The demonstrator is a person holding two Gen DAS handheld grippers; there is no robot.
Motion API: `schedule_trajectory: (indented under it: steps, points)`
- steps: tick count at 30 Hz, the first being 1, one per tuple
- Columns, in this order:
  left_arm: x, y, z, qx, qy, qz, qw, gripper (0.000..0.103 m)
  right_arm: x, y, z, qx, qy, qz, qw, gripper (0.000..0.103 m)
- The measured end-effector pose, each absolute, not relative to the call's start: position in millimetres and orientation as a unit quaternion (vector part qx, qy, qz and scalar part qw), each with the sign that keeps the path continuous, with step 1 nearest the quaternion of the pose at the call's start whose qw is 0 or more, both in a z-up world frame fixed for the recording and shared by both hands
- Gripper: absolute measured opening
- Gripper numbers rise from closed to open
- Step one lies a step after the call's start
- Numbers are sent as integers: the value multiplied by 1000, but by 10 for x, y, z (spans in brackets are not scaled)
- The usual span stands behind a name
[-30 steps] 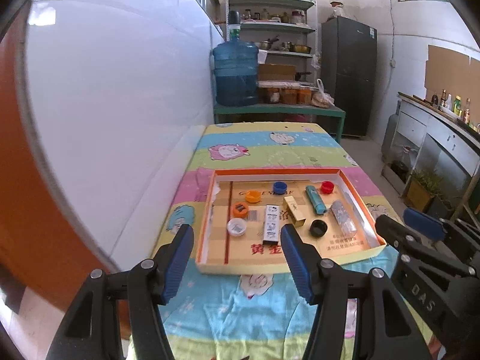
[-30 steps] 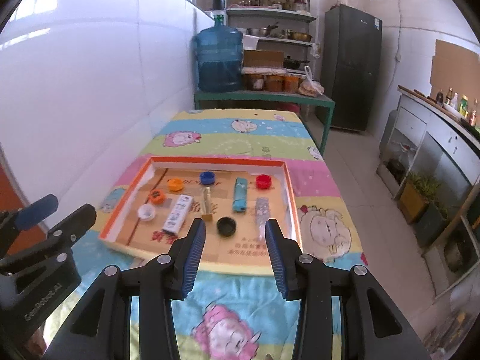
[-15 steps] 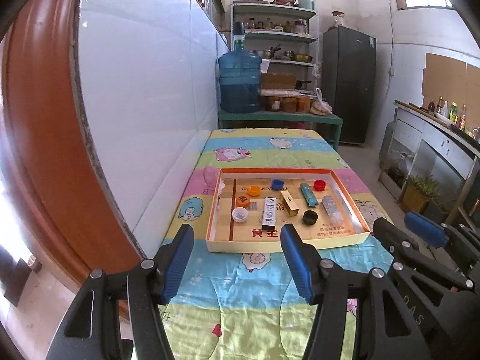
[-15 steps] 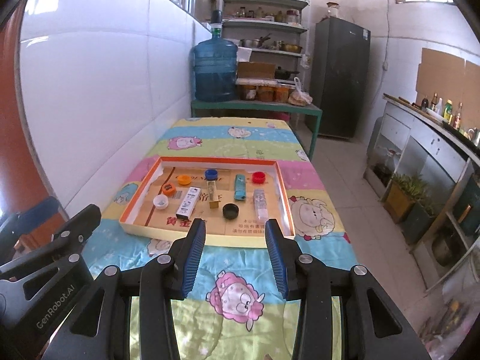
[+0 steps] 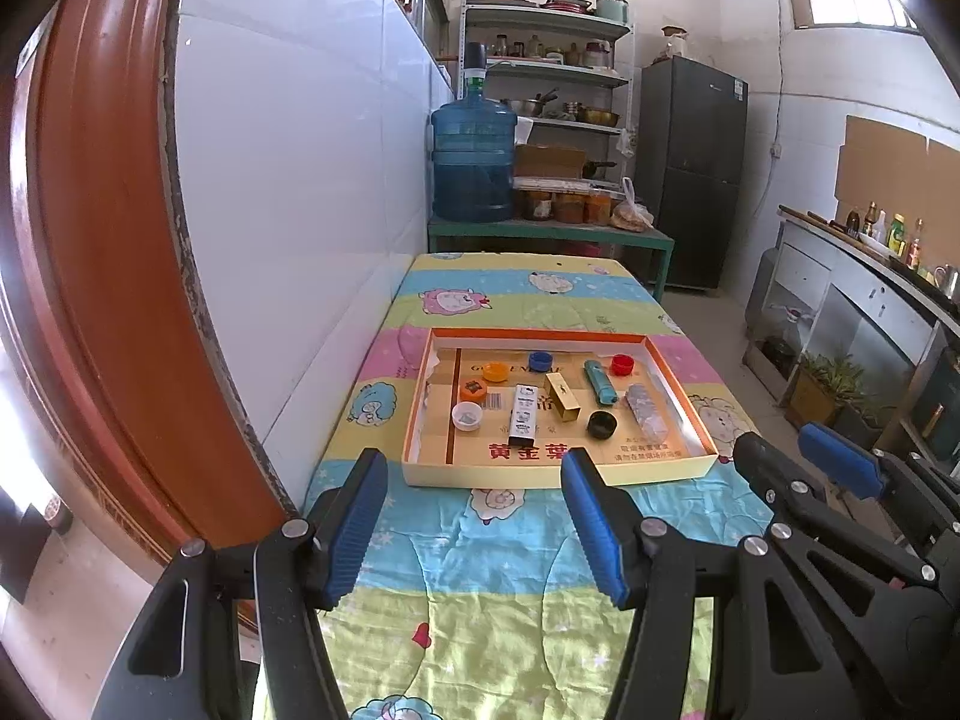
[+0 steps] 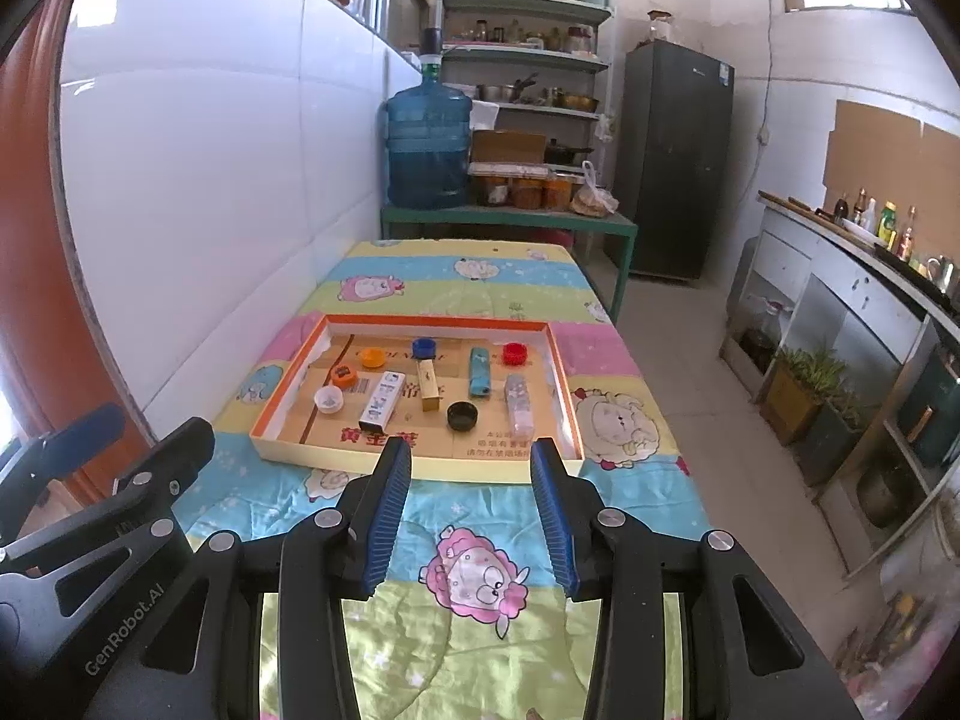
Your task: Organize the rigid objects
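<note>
Mid-frame, the tray [image 5: 558,471] on the cloth [image 5: 480,546] holds six caps, among them a black cap [image 5: 602,423] and a white cap [image 5: 467,416], plus a white box [image 5: 522,414], gold box [image 5: 562,396], teal tube [image 5: 600,381] and clear tube [image 5: 645,411]. Left gripper [image 5: 474,531] and right gripper [image 6: 471,519] both gape wide, empty. The left view alone shows the door frame [image 5: 90,276]; the right view alone shows floor at the table's right.

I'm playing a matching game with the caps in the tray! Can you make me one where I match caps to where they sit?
Things:
1. red cap
2. black cap
3. white cap
4. blue cap

Places:
A. left side, near front
B. back right
C. back middle
D. front, between gold box and clear tube

Pairs: 1-B, 2-D, 3-A, 4-C
</note>
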State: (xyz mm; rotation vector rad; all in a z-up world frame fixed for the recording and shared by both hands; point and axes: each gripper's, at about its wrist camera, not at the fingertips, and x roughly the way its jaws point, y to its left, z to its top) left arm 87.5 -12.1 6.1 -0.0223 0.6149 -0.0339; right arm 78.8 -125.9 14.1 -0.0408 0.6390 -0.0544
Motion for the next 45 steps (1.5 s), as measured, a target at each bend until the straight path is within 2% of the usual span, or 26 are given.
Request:
schedule_trajectory:
  steps: [45]
  points:
    - [893, -165, 40, -6, 308, -23, 951, 60, 768, -1251, 164, -20, 318, -22, 948, 43]
